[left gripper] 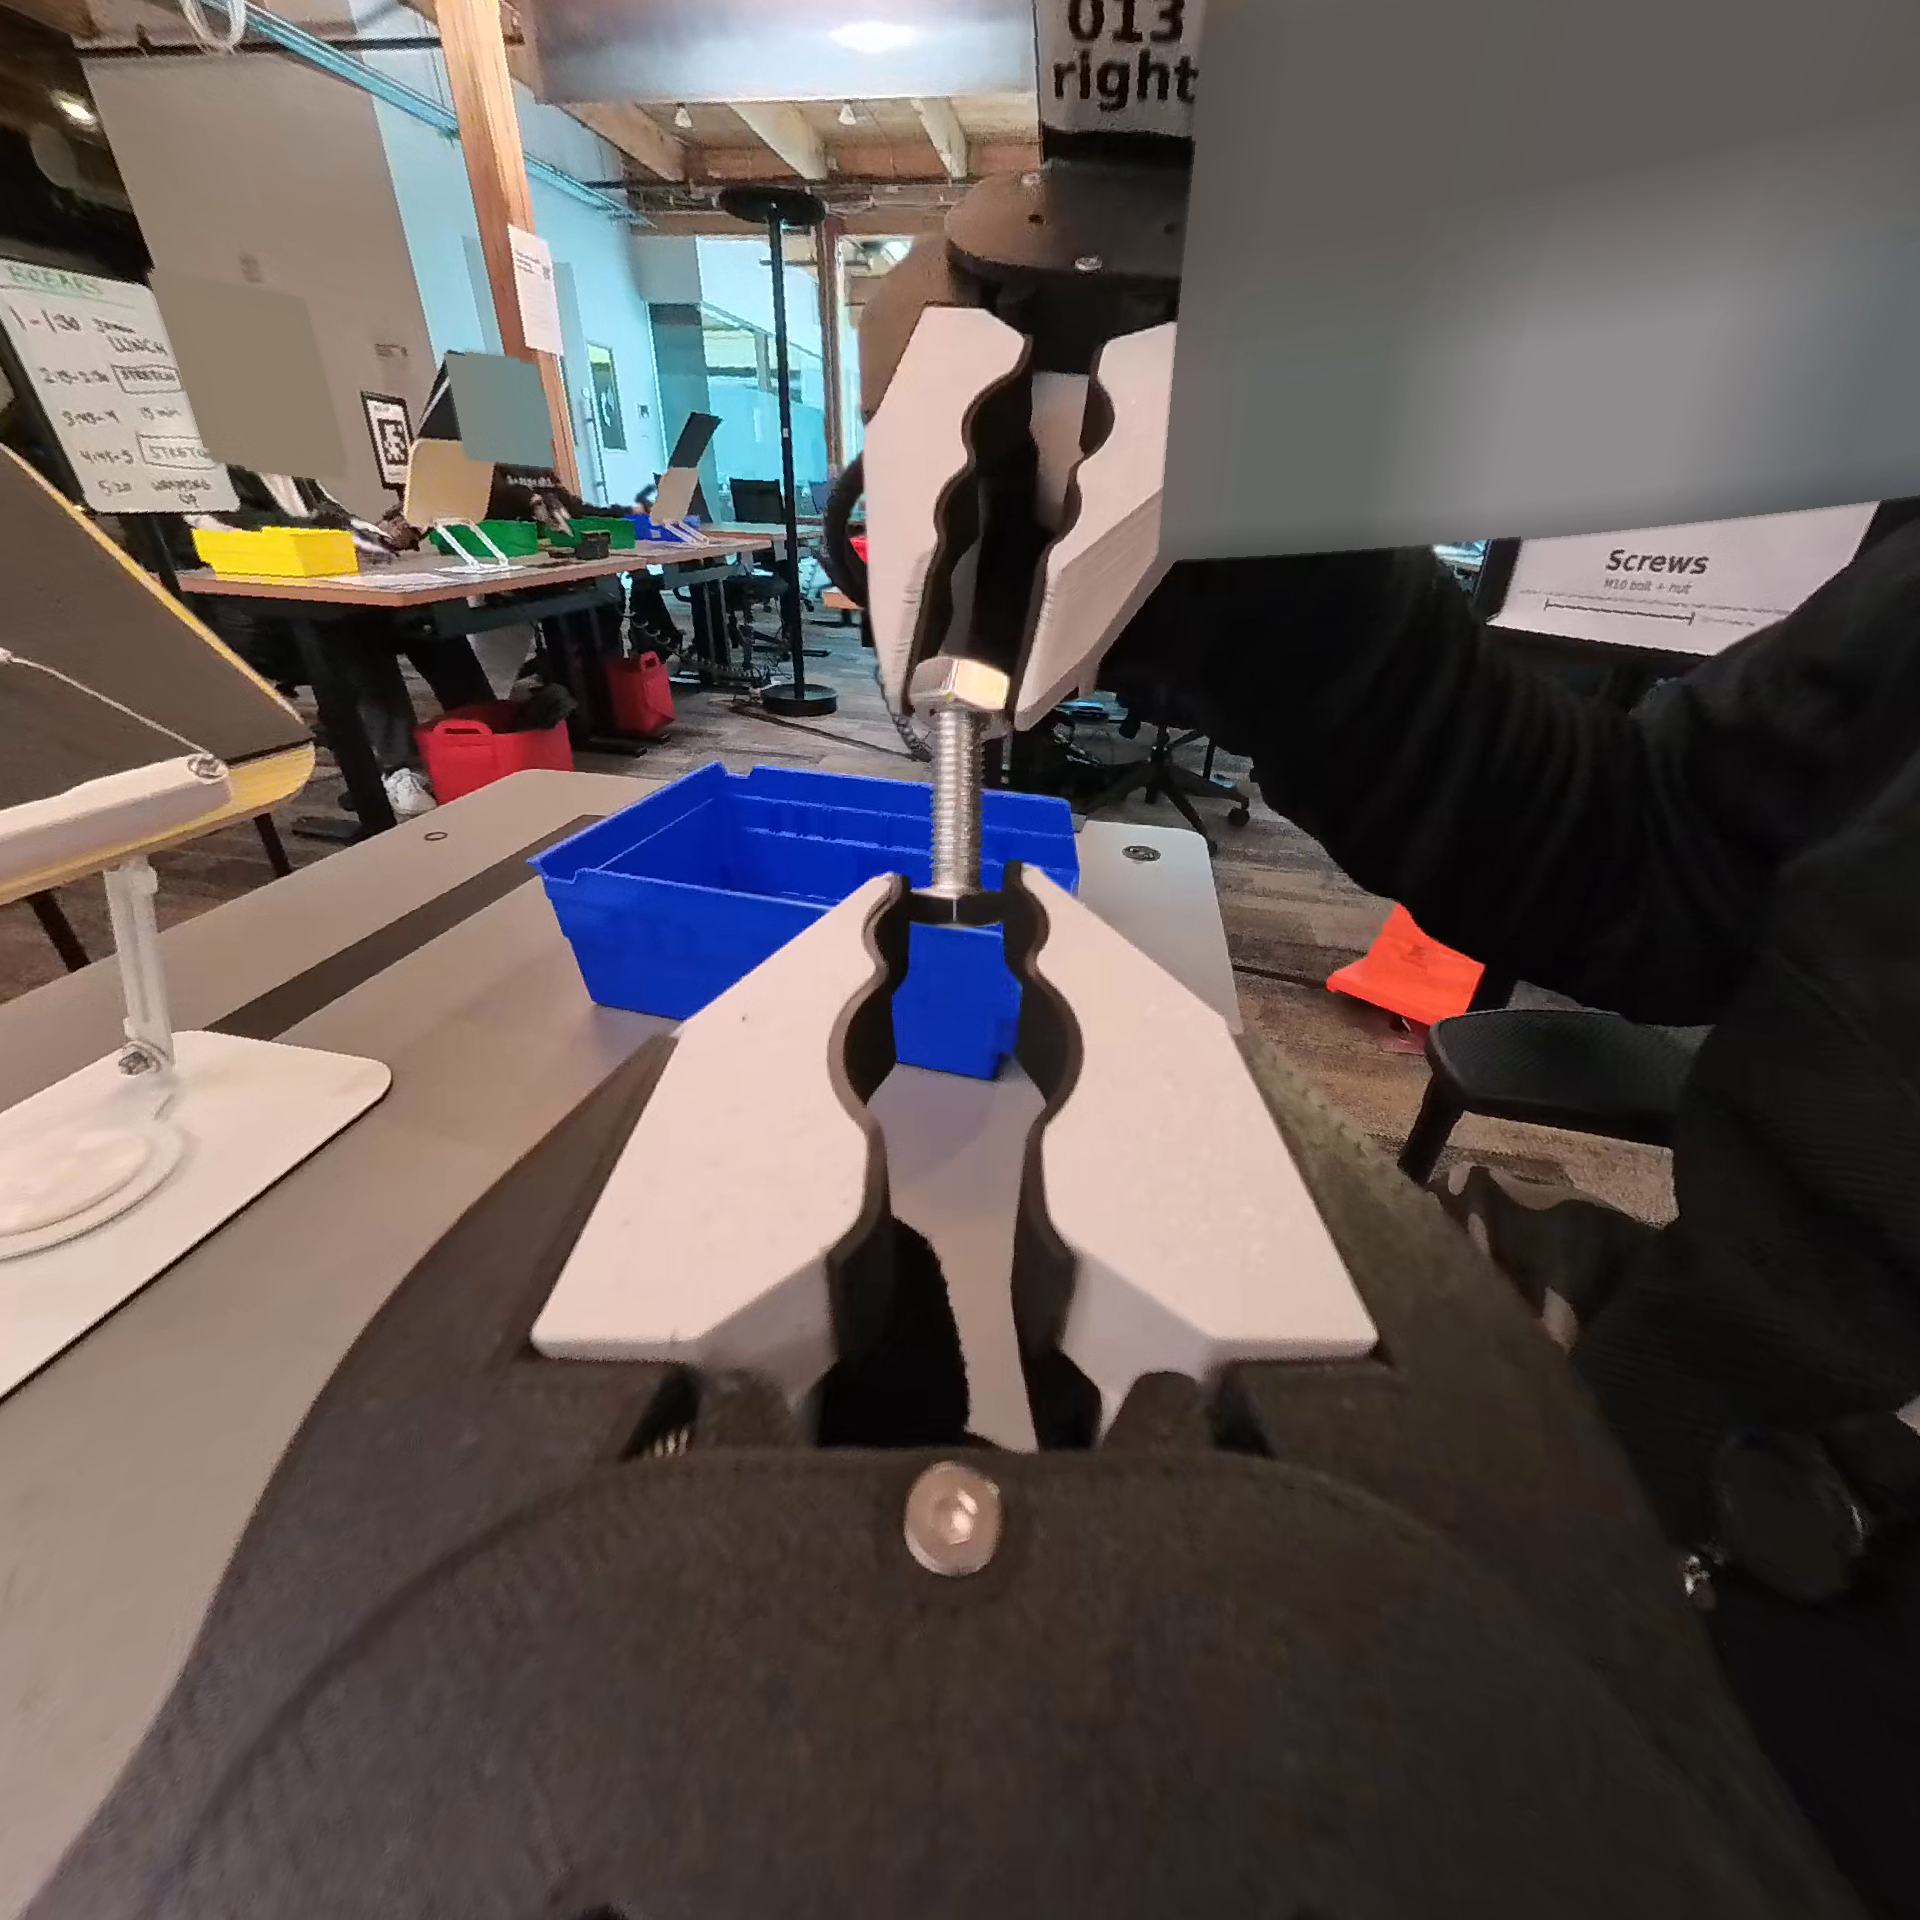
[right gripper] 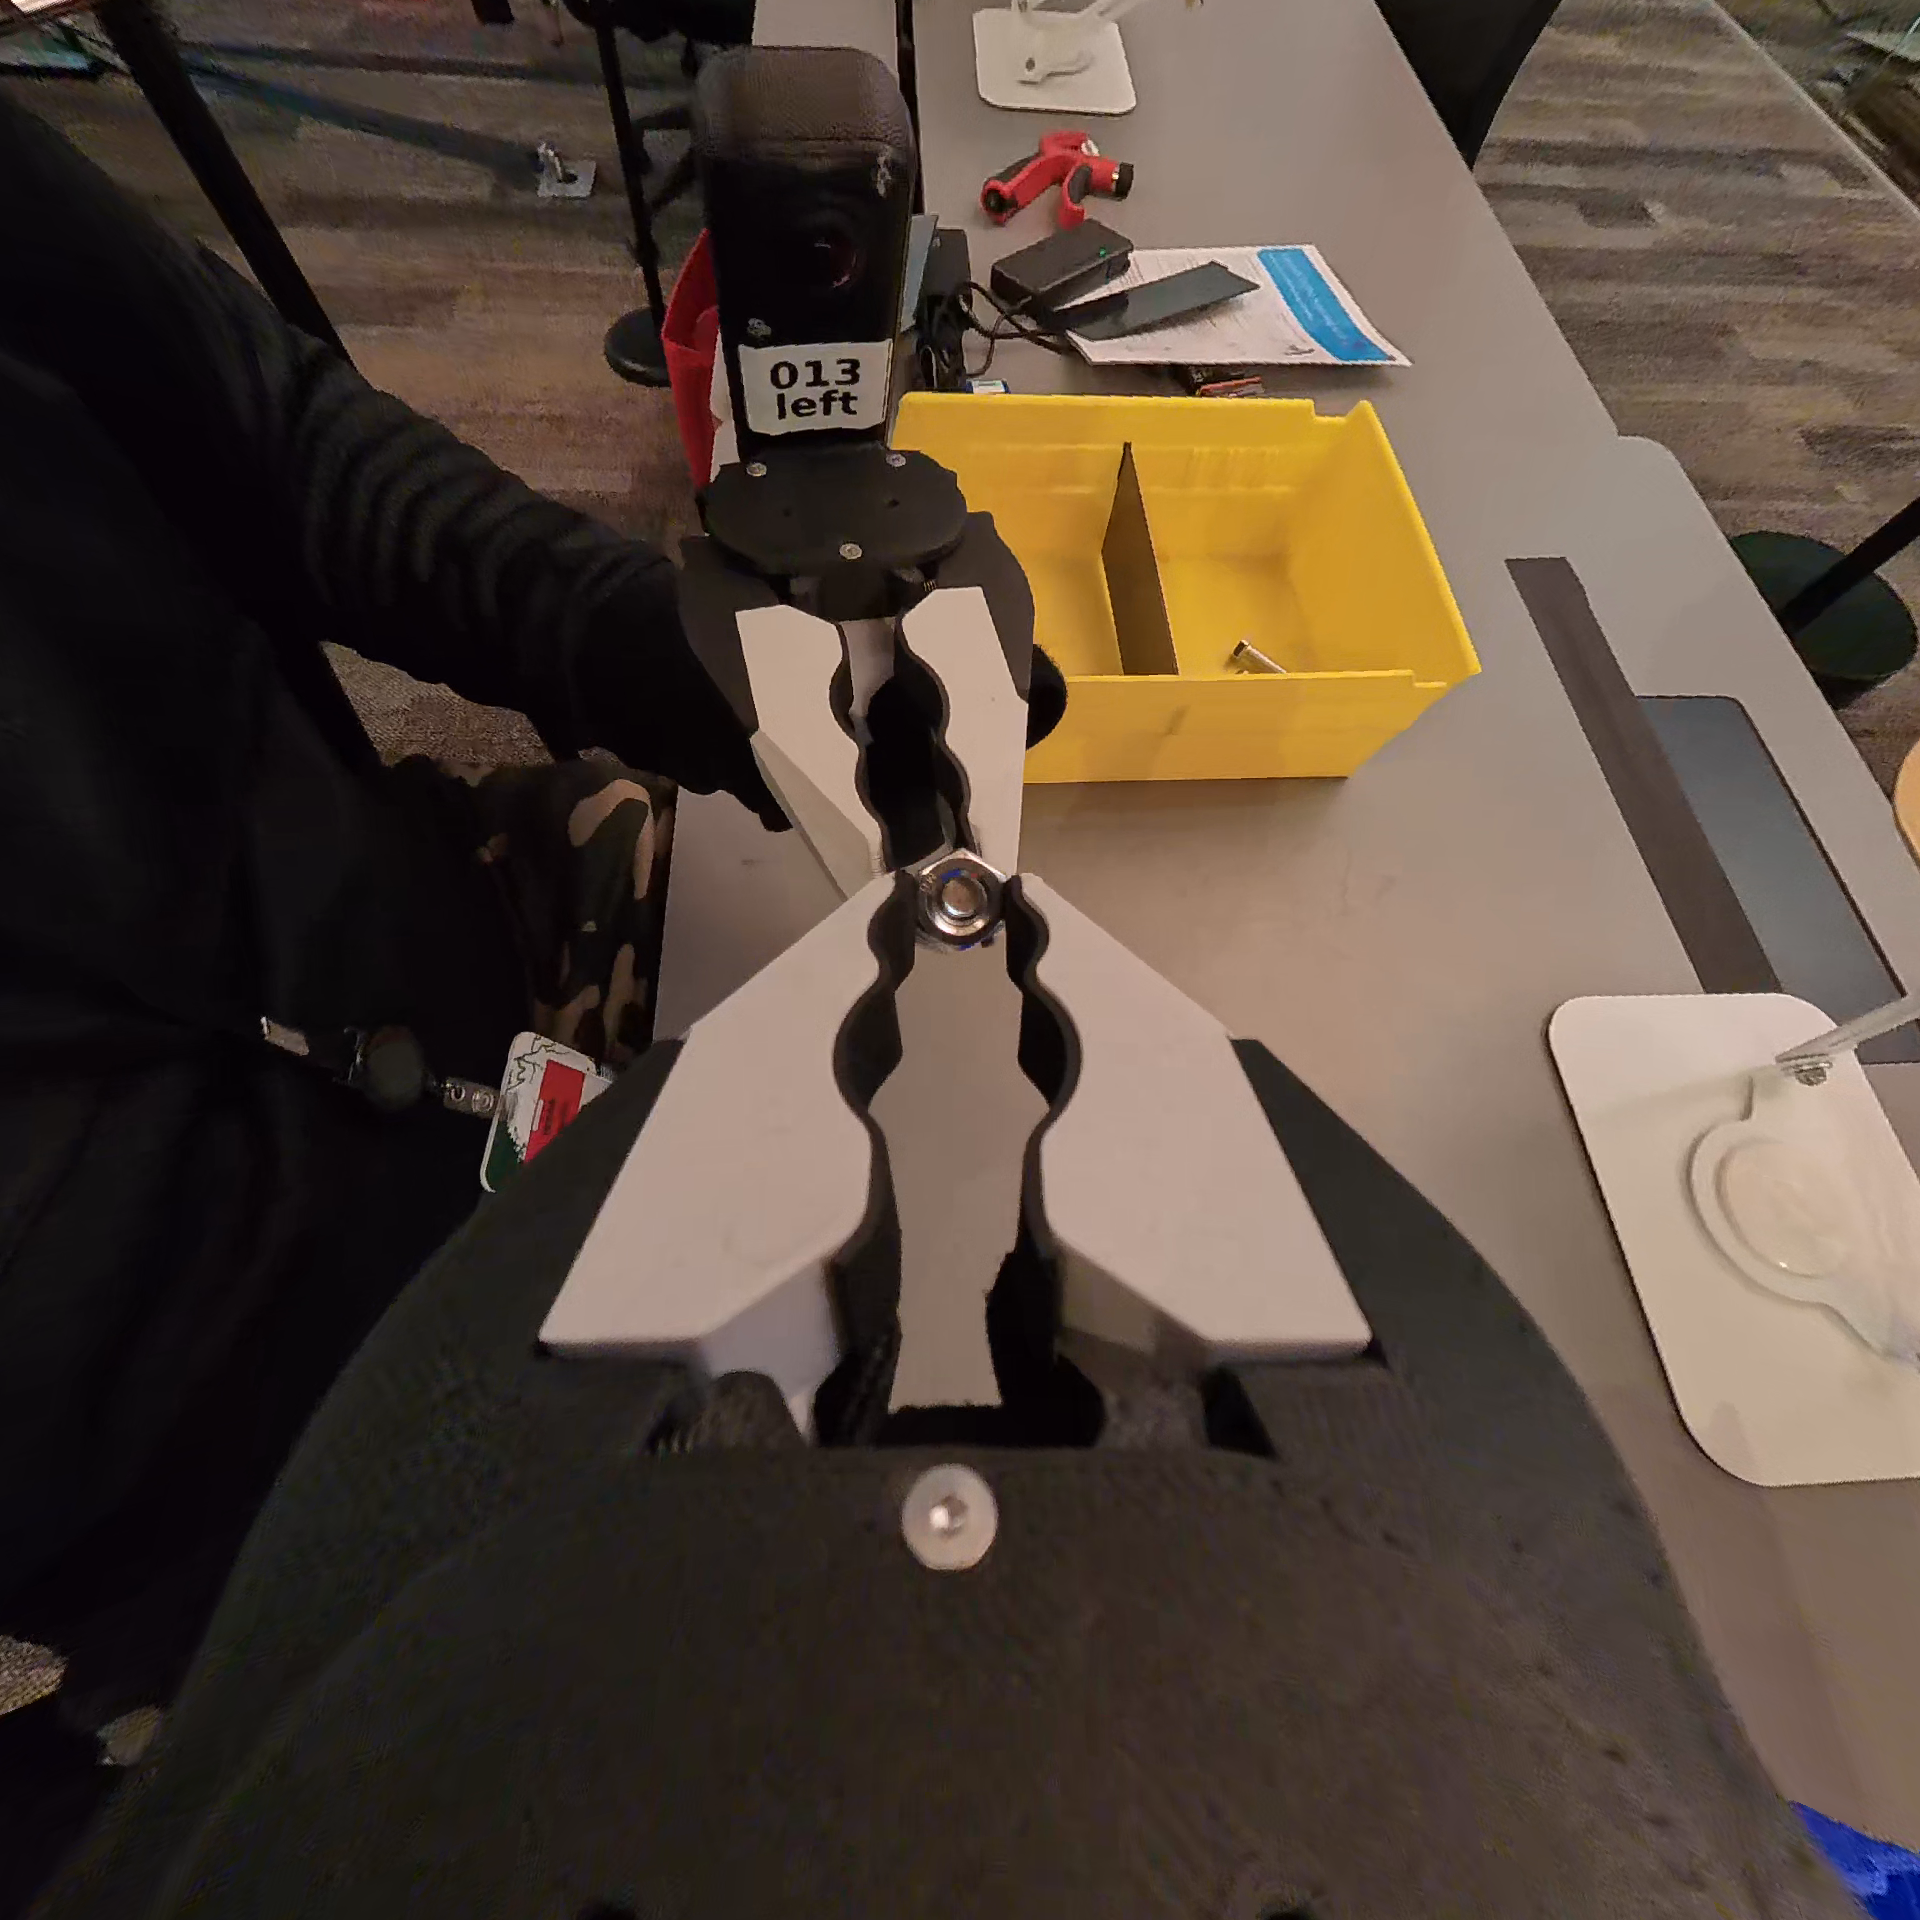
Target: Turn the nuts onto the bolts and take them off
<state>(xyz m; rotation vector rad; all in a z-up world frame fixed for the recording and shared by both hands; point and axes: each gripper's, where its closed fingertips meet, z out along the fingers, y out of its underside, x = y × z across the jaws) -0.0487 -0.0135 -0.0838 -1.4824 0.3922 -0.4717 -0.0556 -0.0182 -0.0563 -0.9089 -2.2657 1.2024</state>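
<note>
The bolt (left gripper: 957, 795) stands upright above the blue bin (left gripper: 727, 914), held at both ends. The right gripper (left gripper: 961, 696) comes down from above, its fingertips closed on the bolt's hexagonal head. The left gripper (left gripper: 954, 906) reaches in from below, its fingertips clamped on the nut (left gripper: 953, 910) at the lower end of the thread. In the right wrist view the head (right gripper: 951, 906) sits between the right gripper's (right gripper: 951, 914) tips, near the yellow bin (right gripper: 1299, 717).
</note>
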